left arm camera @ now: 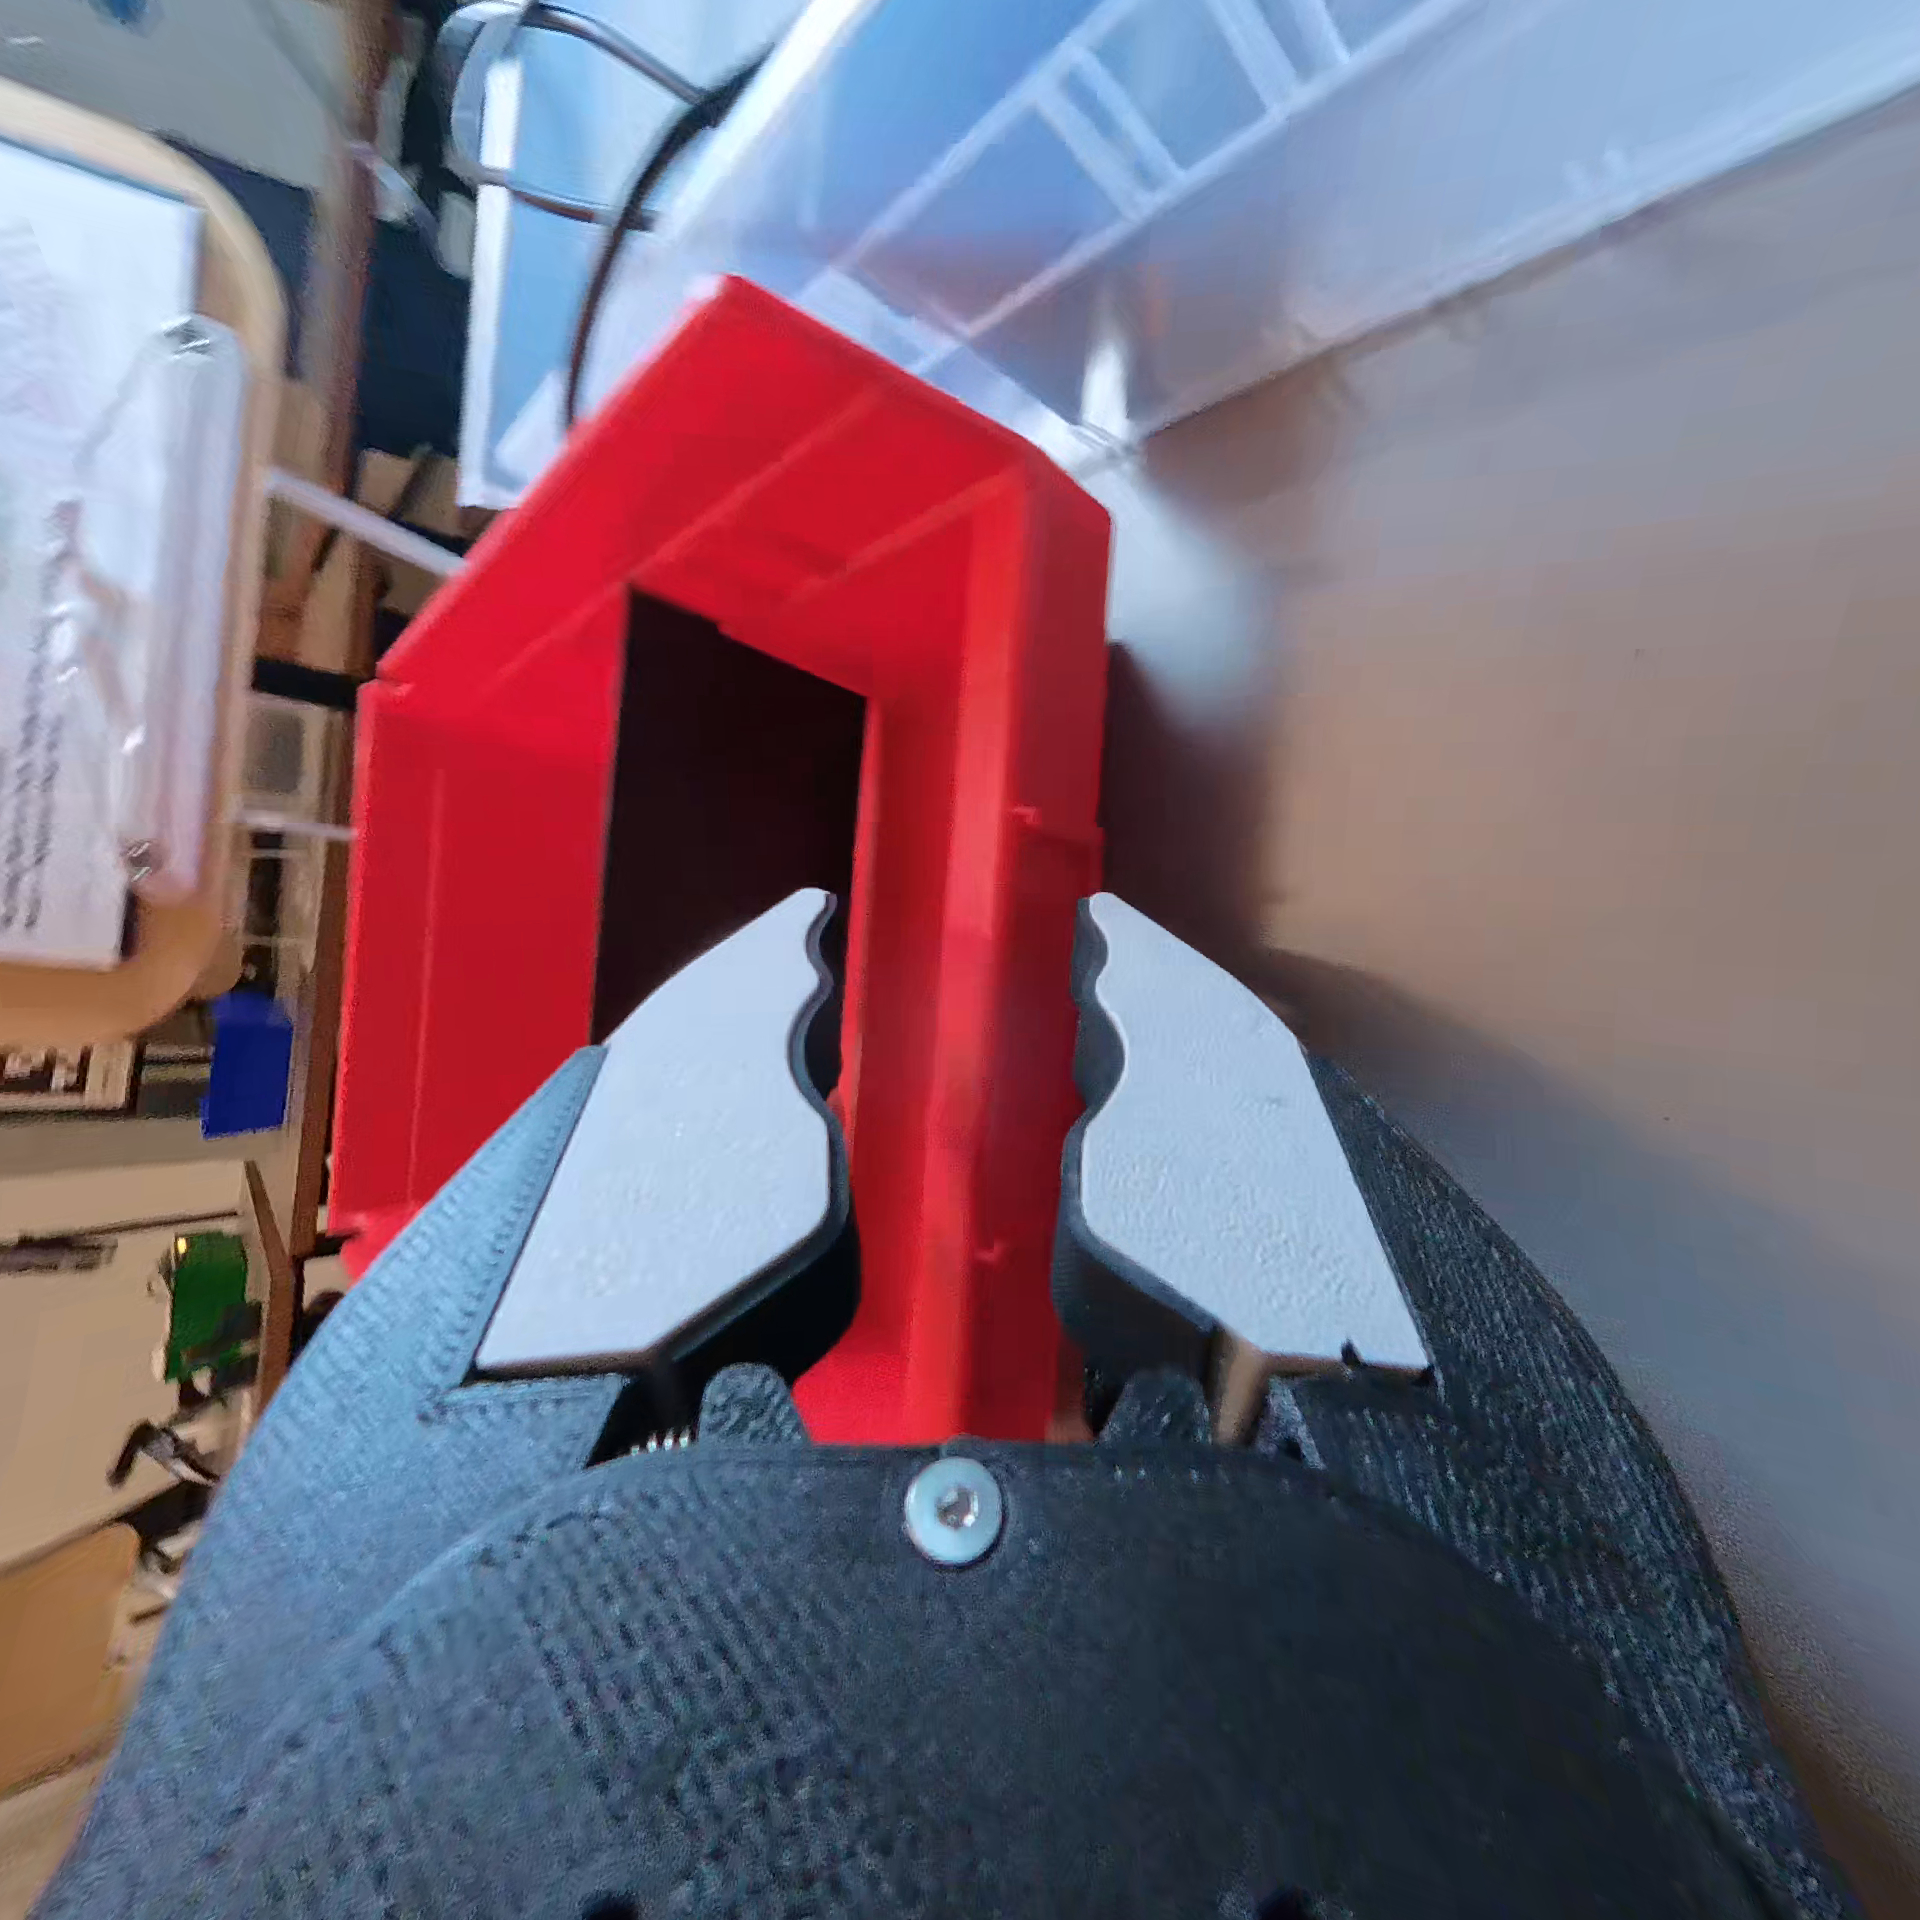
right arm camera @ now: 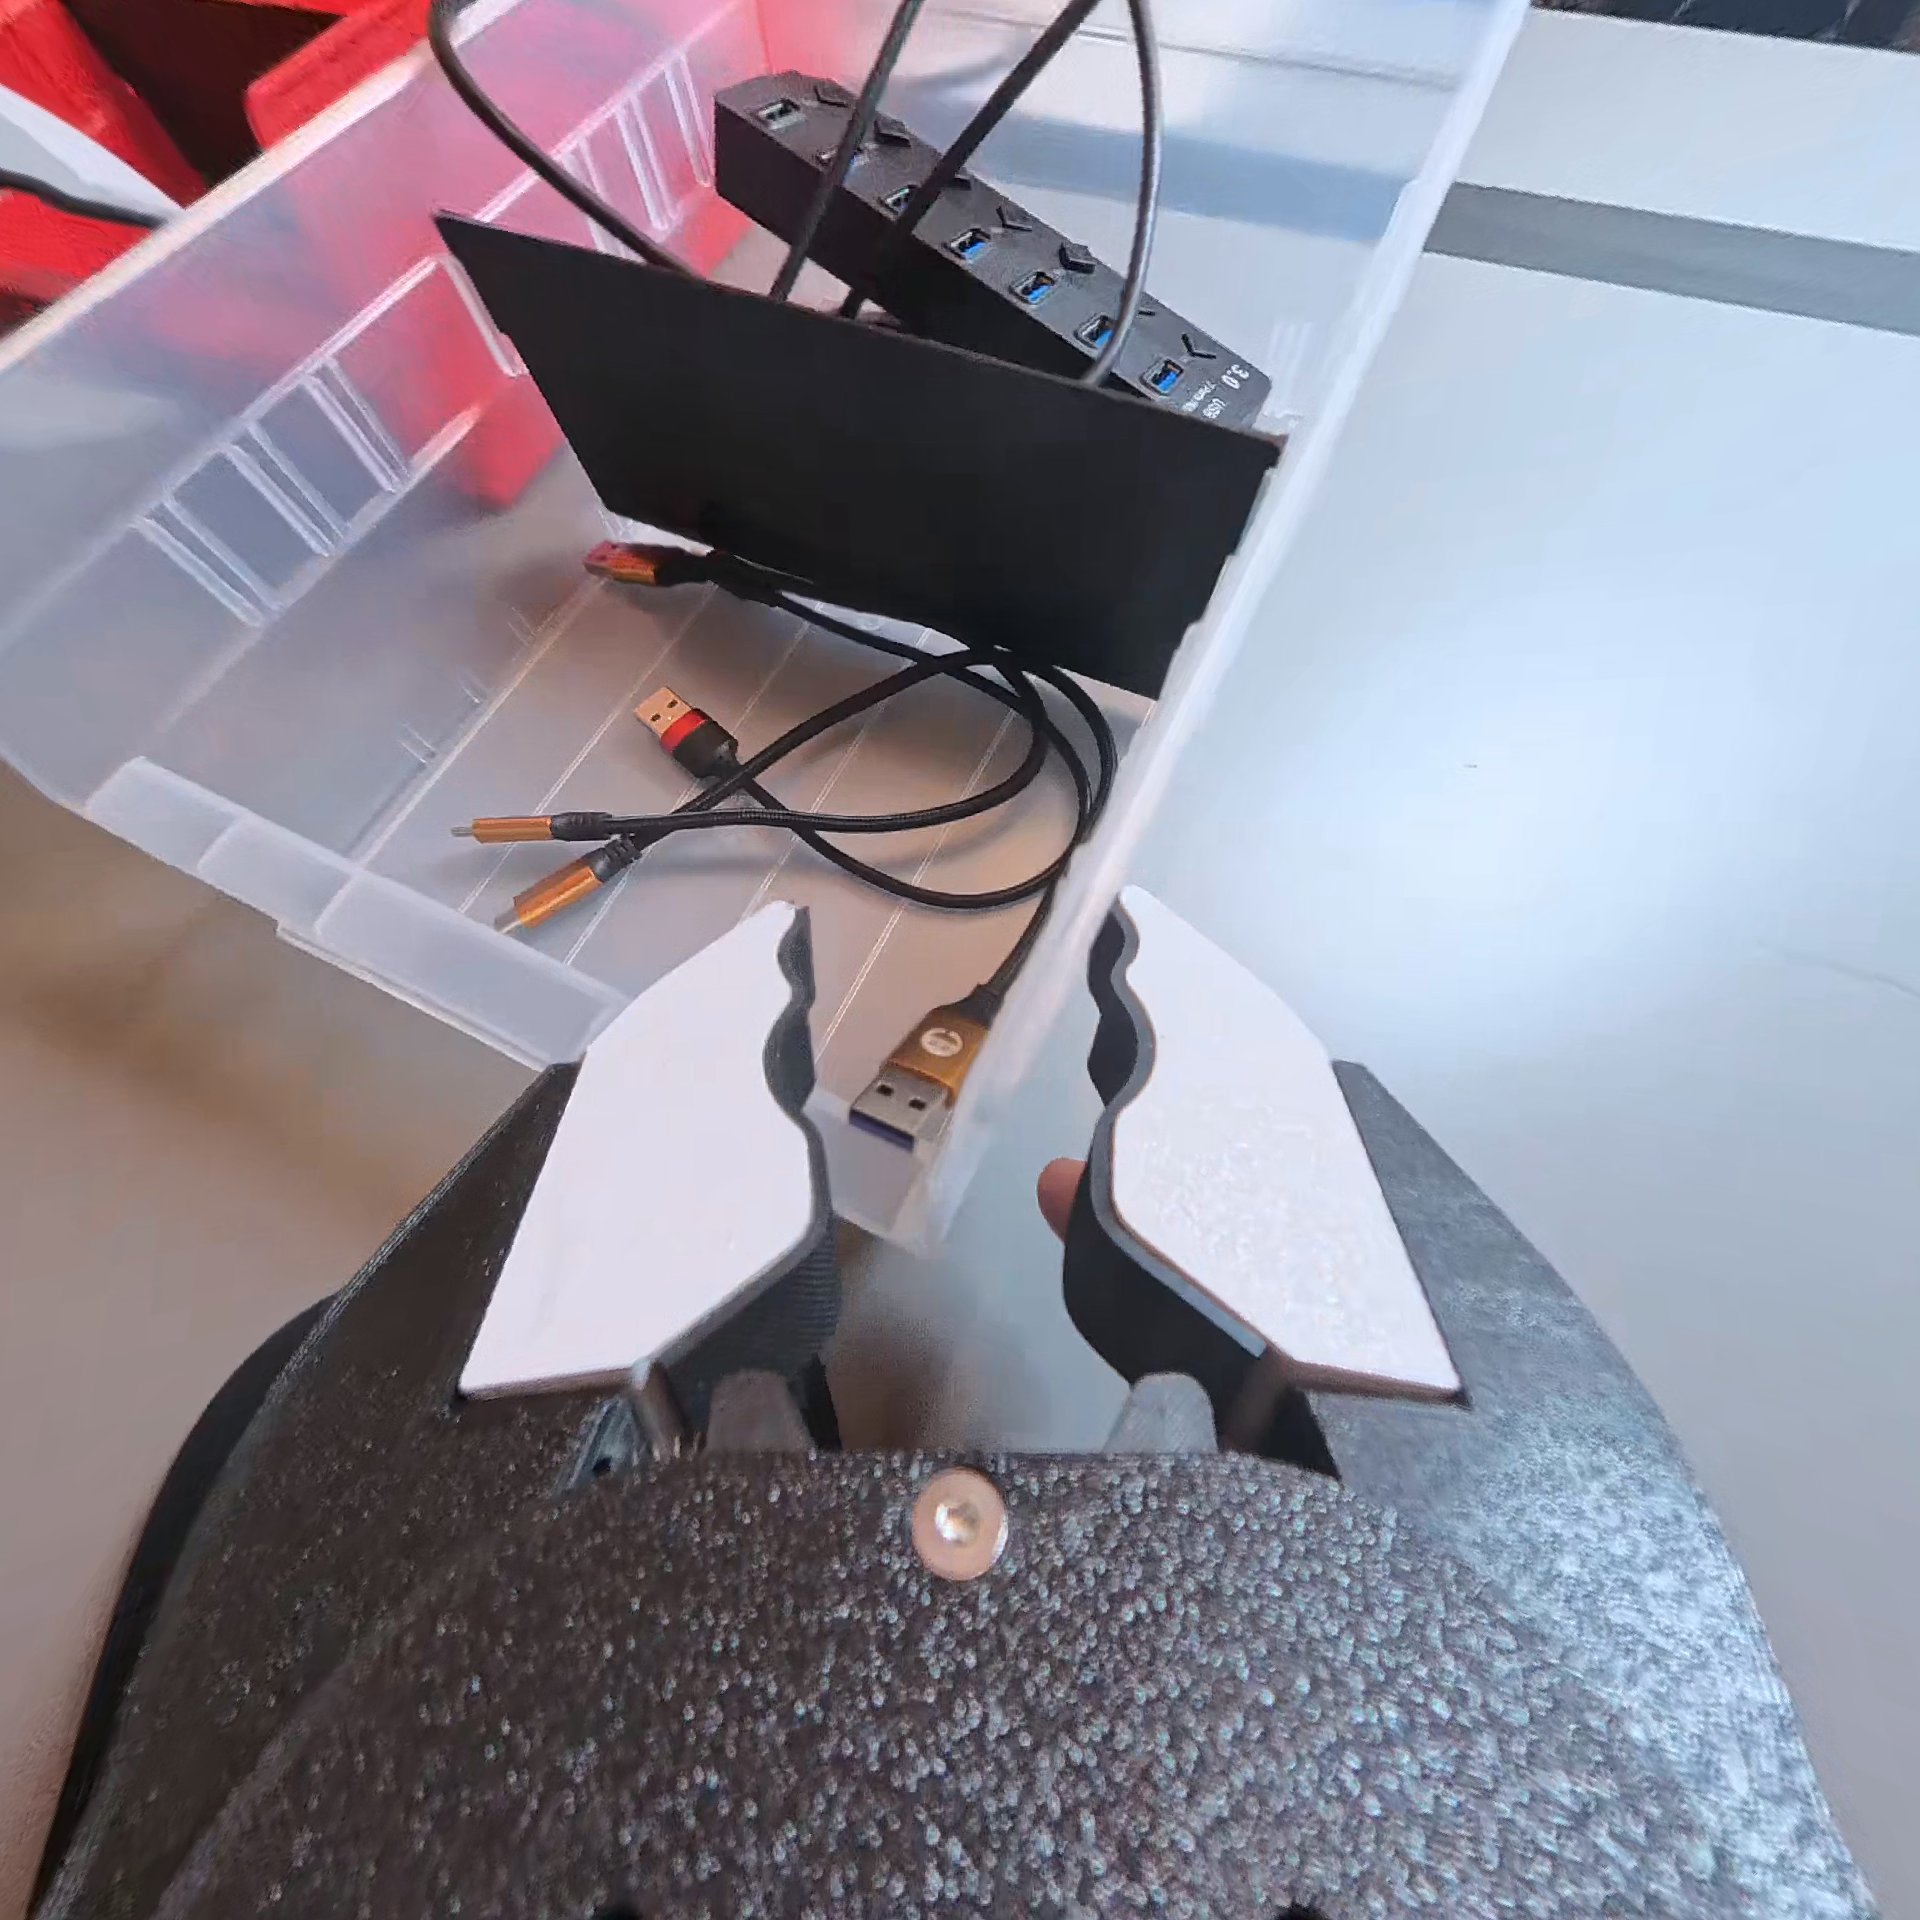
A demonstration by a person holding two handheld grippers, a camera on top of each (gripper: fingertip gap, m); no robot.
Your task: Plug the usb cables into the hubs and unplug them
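Observation:
A black USB hub (right arm camera: 997,239) with several blue ports lies in a clear plastic bin (right arm camera: 1299,520), behind a black divider (right arm camera: 883,488). Loose black cables lie in front of the divider: a gold USB plug (right arm camera: 920,1081) nearest me, a red-and-black plug (right arm camera: 681,722), an orange plug (right arm camera: 623,566) and two small gold connectors (right arm camera: 520,831). My right gripper (right arm camera: 951,935) is open and straddles the clear bin's right wall near its front corner. My left gripper (left arm camera: 956,925) is open and straddles the right wall of a red bin (left arm camera: 499,883). No cable is held.
The clear bin (left arm camera: 1039,208) stands just behind the red bin in the left wrist view. The red bin (right arm camera: 62,104) shows beyond the clear bin at the top left of the right wrist view. Both stand on a grey table (right arm camera: 1558,831). Shelves and clutter lie off the left edge. The left gripper's tips are roughly 30 centimetres from the right gripper's.

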